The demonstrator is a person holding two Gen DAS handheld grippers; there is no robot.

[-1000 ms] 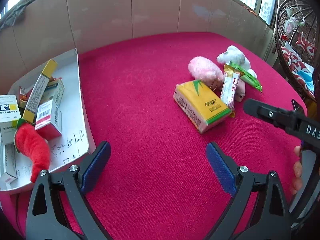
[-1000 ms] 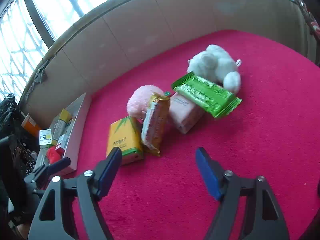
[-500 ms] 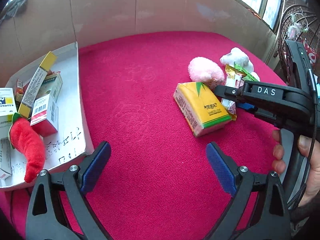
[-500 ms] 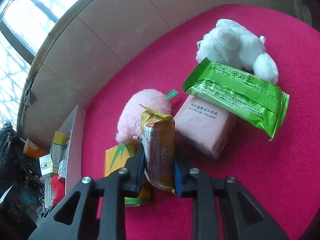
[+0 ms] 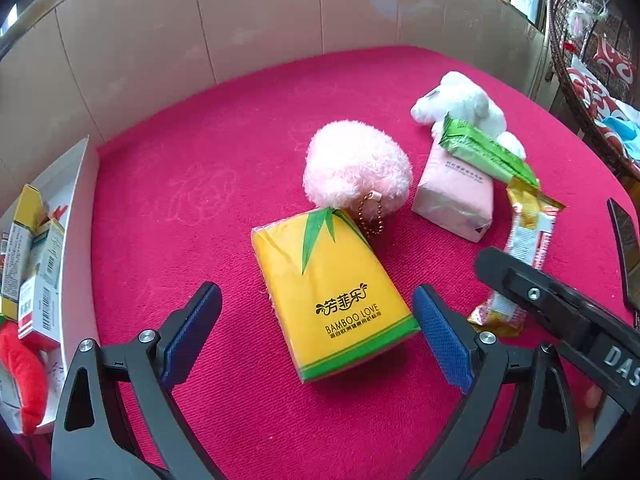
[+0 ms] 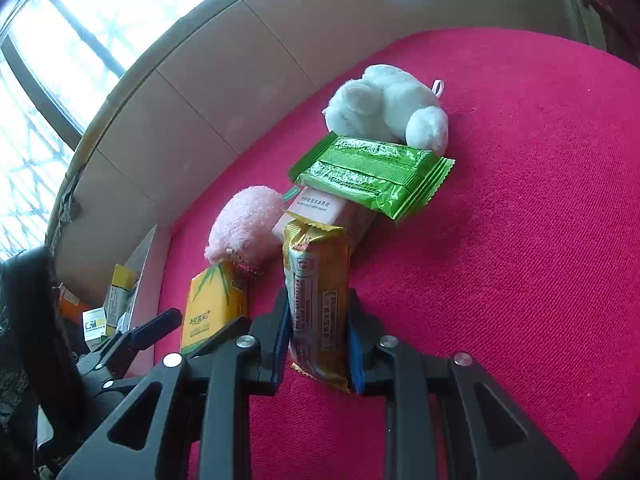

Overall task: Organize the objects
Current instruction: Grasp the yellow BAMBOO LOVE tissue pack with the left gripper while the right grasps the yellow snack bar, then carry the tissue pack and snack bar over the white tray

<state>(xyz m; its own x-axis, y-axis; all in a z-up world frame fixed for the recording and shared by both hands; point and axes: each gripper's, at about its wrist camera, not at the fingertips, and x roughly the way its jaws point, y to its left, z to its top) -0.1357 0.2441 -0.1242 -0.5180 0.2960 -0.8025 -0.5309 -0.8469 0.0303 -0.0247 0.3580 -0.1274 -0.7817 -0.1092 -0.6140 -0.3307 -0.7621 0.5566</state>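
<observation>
Two grippers over red cloth — one's got a snack.
R gripper clamped on gold snack pack; L gripper jaws apart w/ yellow tissue pack between — not touching.

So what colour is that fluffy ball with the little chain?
Pale pink fluffy ball, gold-toned chain; clearest in the left wrist view.

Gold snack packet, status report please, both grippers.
Right gripper shut on gold snack packet. Left gripper open, straddling yellow tissue pack, not gripping. Pink tissue pack close behind the packet.
</observation>
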